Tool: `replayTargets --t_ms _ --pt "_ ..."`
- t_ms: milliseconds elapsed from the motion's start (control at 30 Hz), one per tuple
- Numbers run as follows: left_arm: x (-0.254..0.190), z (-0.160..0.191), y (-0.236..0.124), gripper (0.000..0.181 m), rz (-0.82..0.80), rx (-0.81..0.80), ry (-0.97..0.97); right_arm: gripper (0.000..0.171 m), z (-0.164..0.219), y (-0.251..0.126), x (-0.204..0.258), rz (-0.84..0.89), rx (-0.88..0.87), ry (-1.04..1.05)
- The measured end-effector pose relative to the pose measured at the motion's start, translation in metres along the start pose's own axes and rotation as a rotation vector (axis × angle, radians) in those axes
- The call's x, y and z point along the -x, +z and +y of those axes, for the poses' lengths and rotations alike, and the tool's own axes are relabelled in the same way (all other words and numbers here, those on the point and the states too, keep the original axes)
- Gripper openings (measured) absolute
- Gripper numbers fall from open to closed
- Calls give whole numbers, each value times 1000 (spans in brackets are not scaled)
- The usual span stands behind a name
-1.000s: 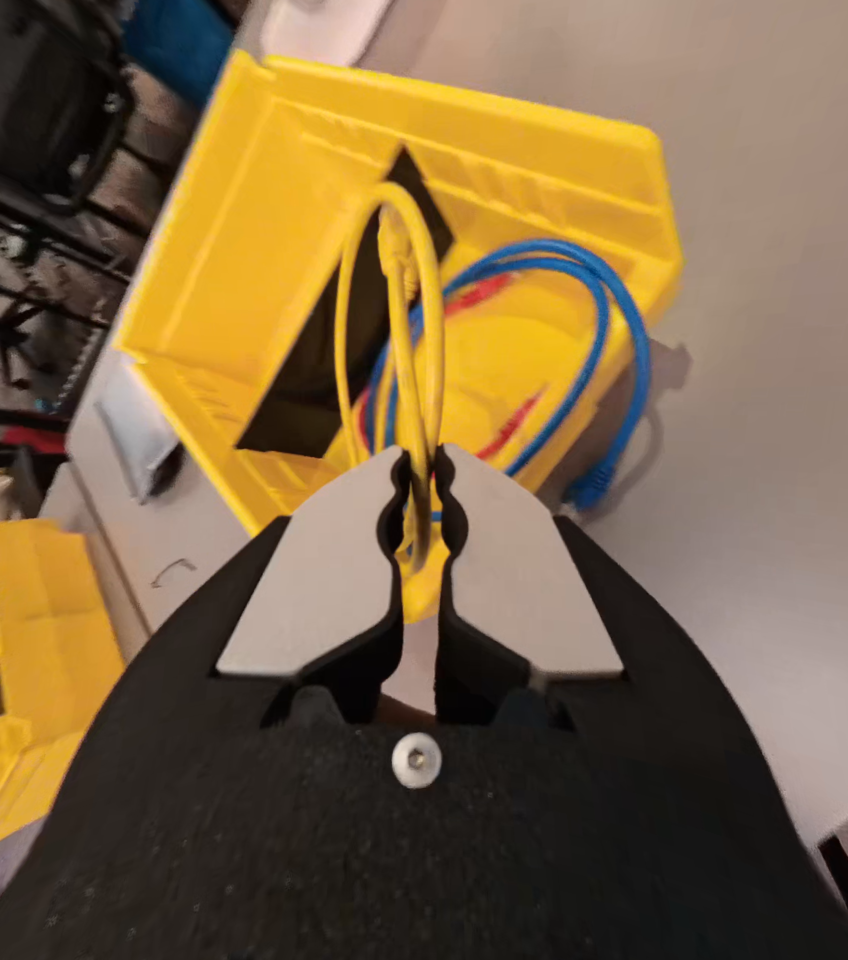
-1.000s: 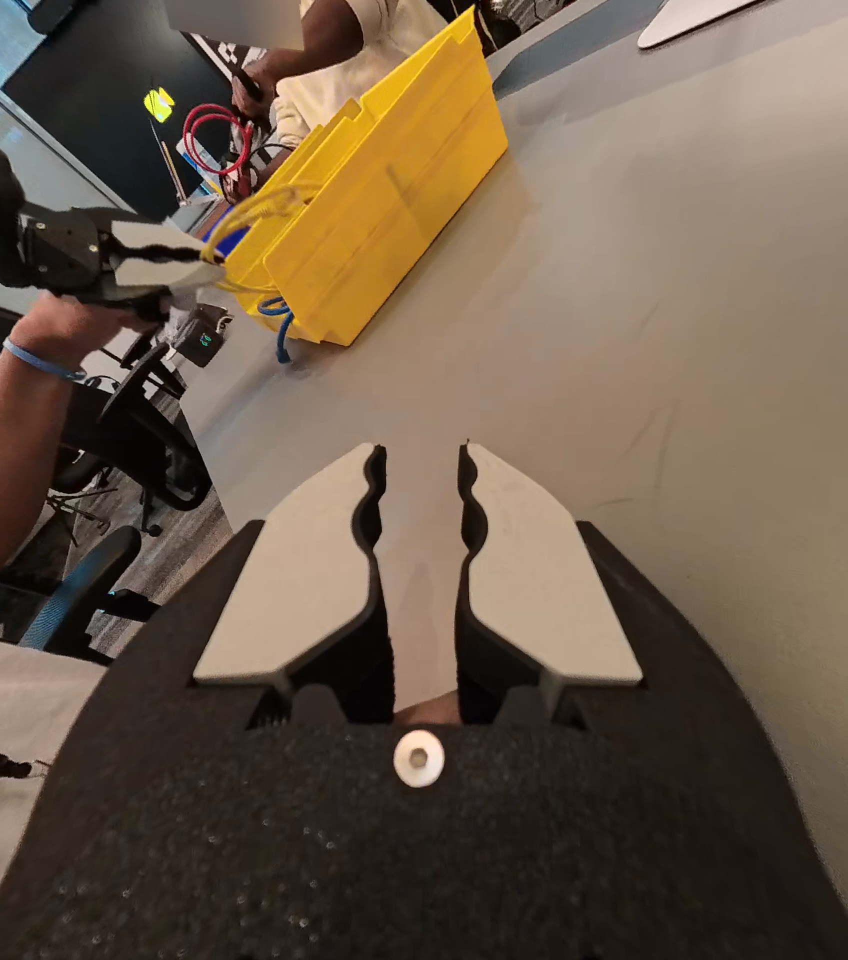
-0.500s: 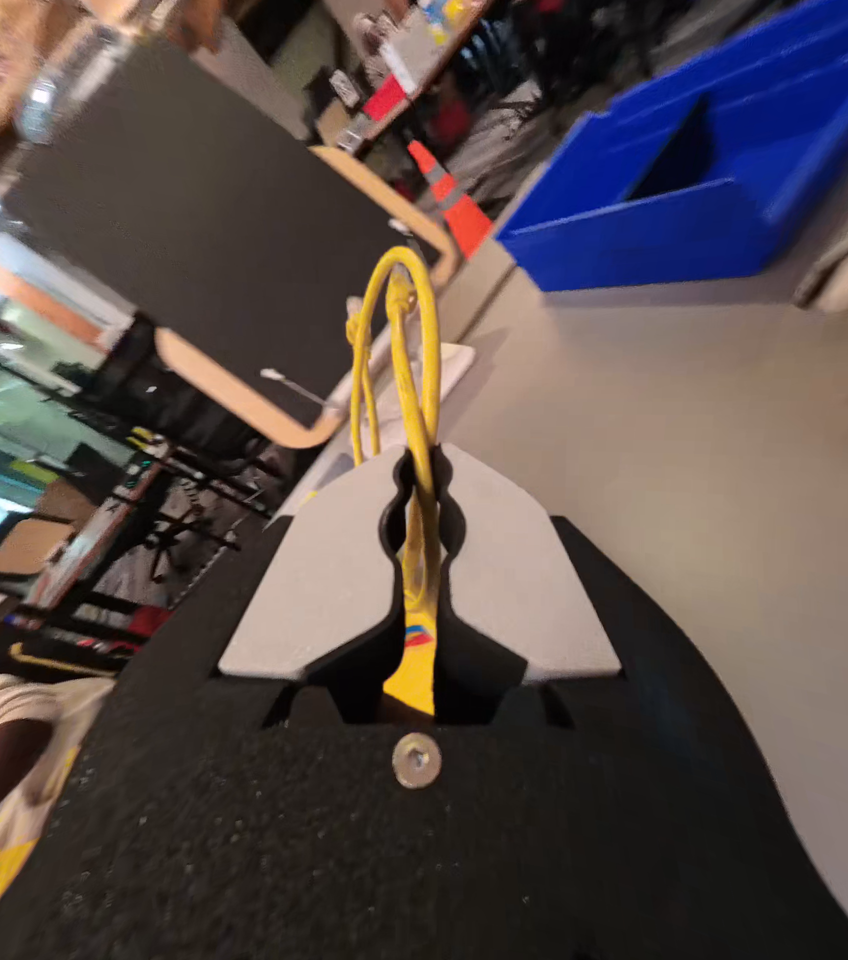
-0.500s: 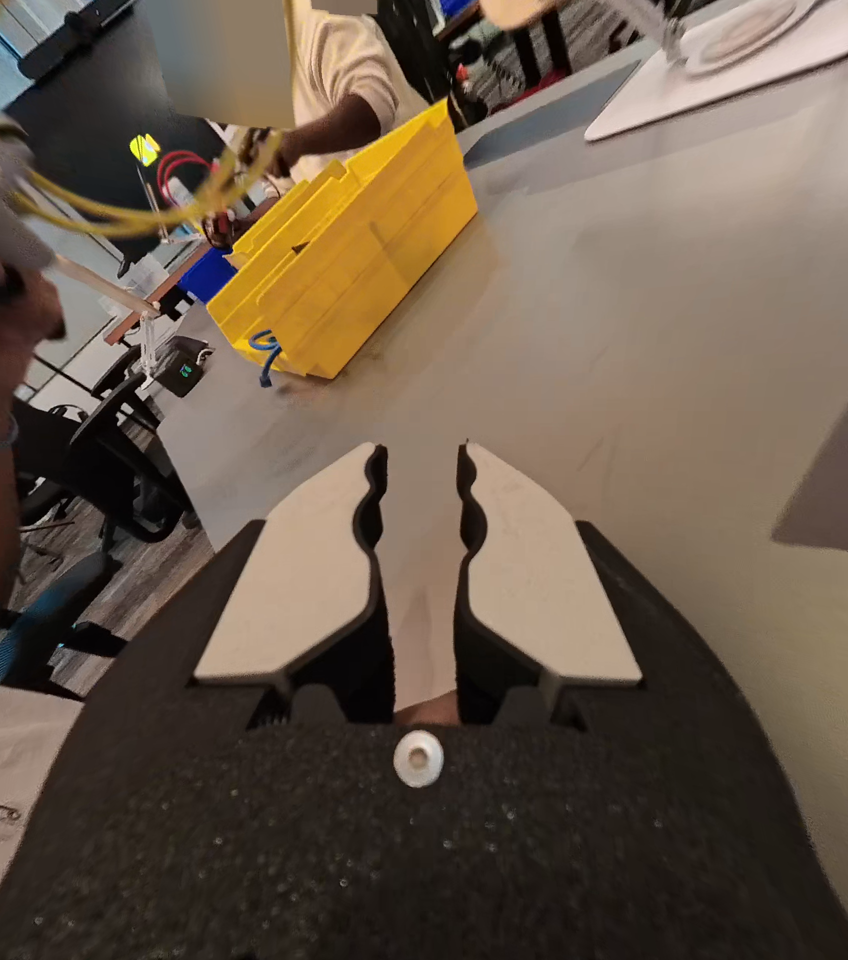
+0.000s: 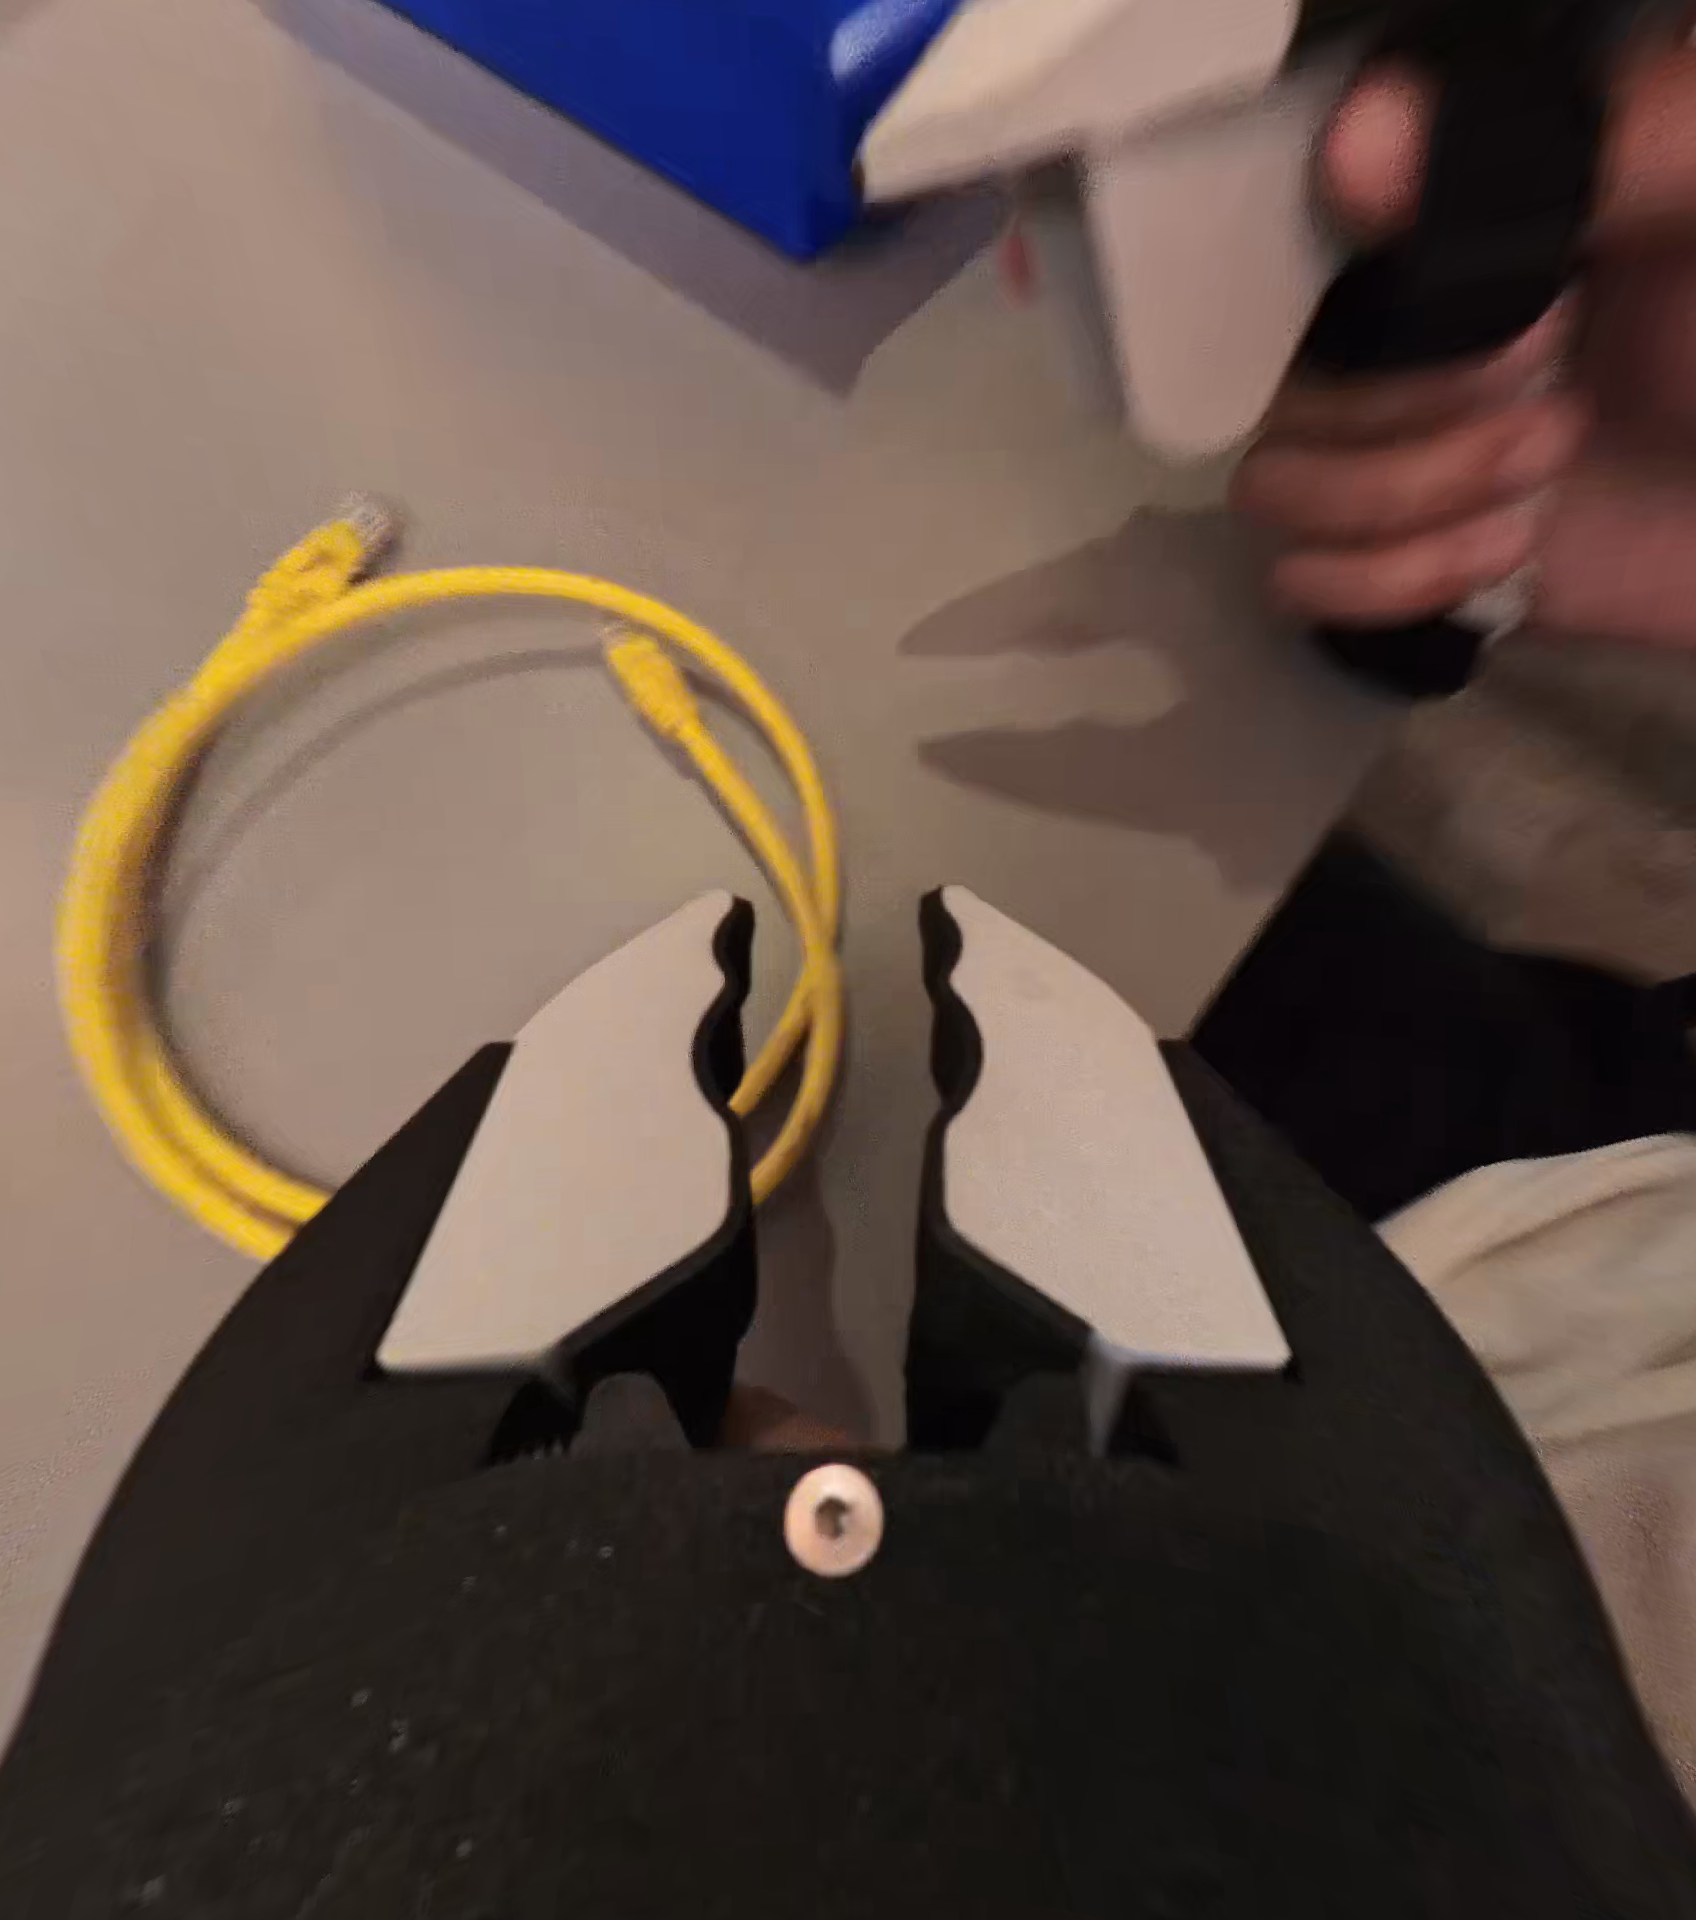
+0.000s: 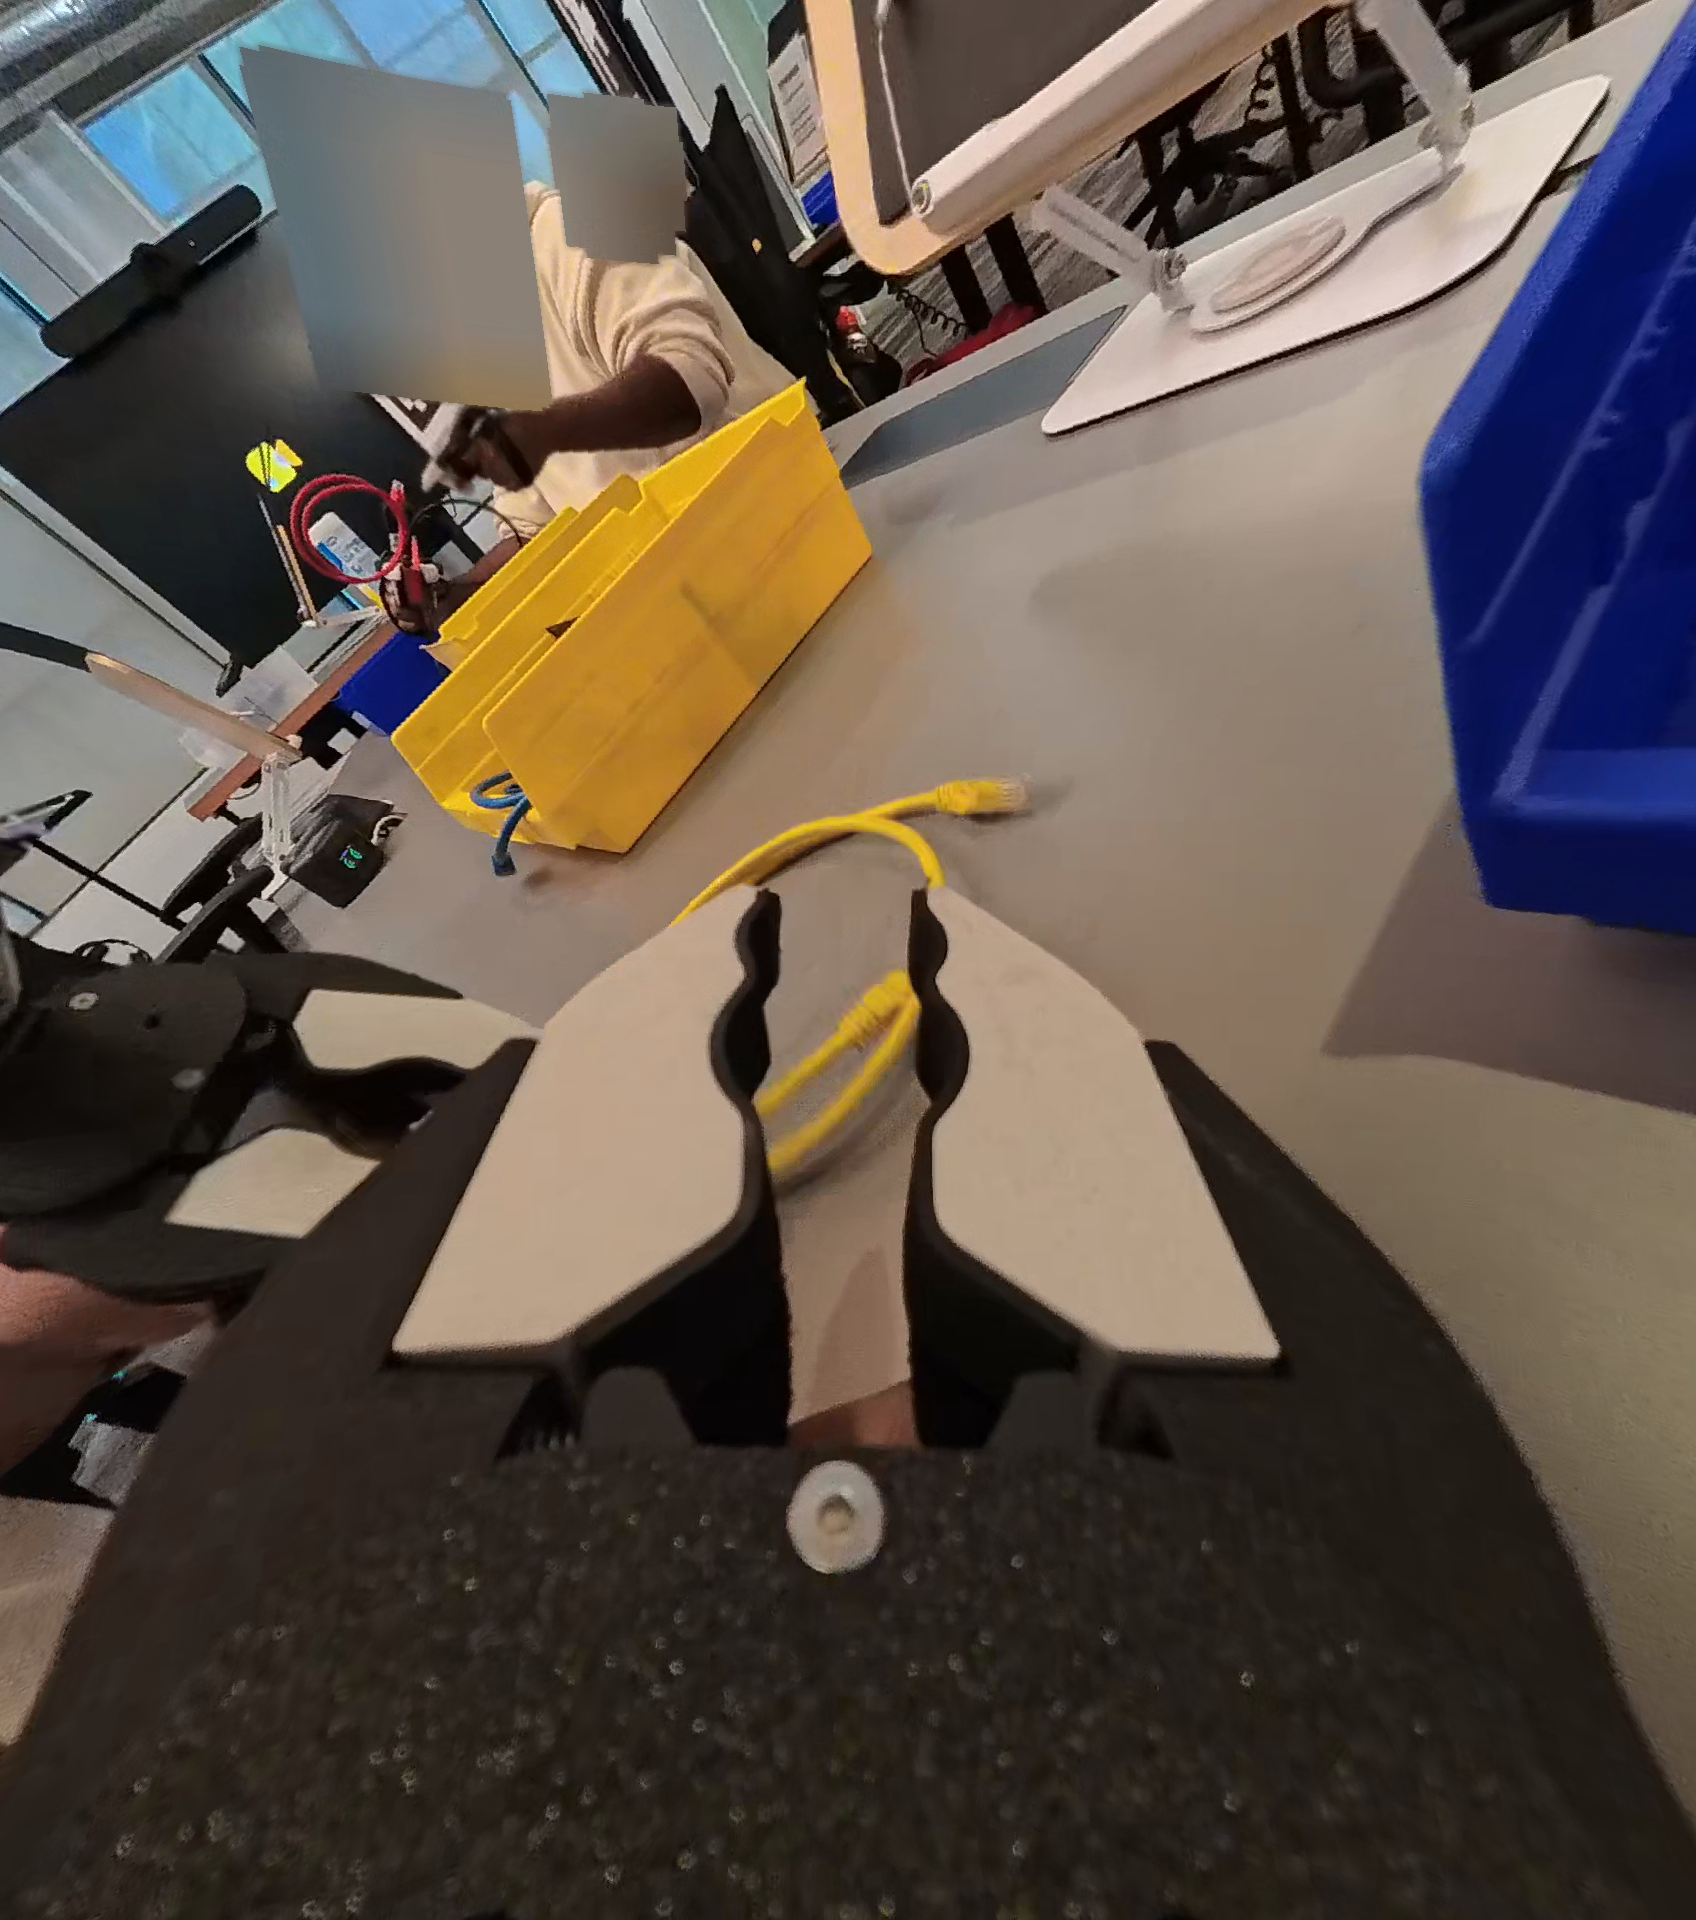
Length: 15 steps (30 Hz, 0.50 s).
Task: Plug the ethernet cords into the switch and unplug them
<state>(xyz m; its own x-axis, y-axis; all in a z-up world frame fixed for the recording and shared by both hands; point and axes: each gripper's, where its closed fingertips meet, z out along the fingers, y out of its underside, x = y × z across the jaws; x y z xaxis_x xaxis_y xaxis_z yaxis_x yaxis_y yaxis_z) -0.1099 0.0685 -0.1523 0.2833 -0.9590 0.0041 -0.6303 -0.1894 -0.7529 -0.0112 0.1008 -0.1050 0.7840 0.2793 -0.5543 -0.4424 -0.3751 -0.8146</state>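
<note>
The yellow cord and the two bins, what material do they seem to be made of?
The yellow cord looks like a flexible plastic-jacketed cable with a smooth matte skin, since it lies coiled, and its plug tip looks clear. The yellow bin and blue bin appear to be rigid moulded plastic: uniform colour, ribbed walls, a slight sheen.

One yellow ethernet cord [image 5: 428, 894] lies coiled on the grey worktop [image 6: 1187, 665], its two plugs both in sight. Two bins stand on the same surface: one yellow bin [image 6: 657, 655] and one blue bin [image 6: 1633, 582]. One blue cord [image 6: 501, 810] hangs out at the yellow bin's foot. Two hand-held grippers are in frame, the left gripper [image 5: 833, 914] and the right gripper [image 6: 844, 914]. One monitor stand [image 6: 1332, 249] sits at the far end.
</note>
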Motion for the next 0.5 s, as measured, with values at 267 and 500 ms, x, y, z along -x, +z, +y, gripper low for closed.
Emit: replayTargets --t_ms 267,500 --pt "56 -46 -79 42 186 -280 -124 24 -2 -2 -3 -2 -7 14" --pt "287 -50 -144 53 -97 -24 -44 24 5 5 4 -40 21 42"
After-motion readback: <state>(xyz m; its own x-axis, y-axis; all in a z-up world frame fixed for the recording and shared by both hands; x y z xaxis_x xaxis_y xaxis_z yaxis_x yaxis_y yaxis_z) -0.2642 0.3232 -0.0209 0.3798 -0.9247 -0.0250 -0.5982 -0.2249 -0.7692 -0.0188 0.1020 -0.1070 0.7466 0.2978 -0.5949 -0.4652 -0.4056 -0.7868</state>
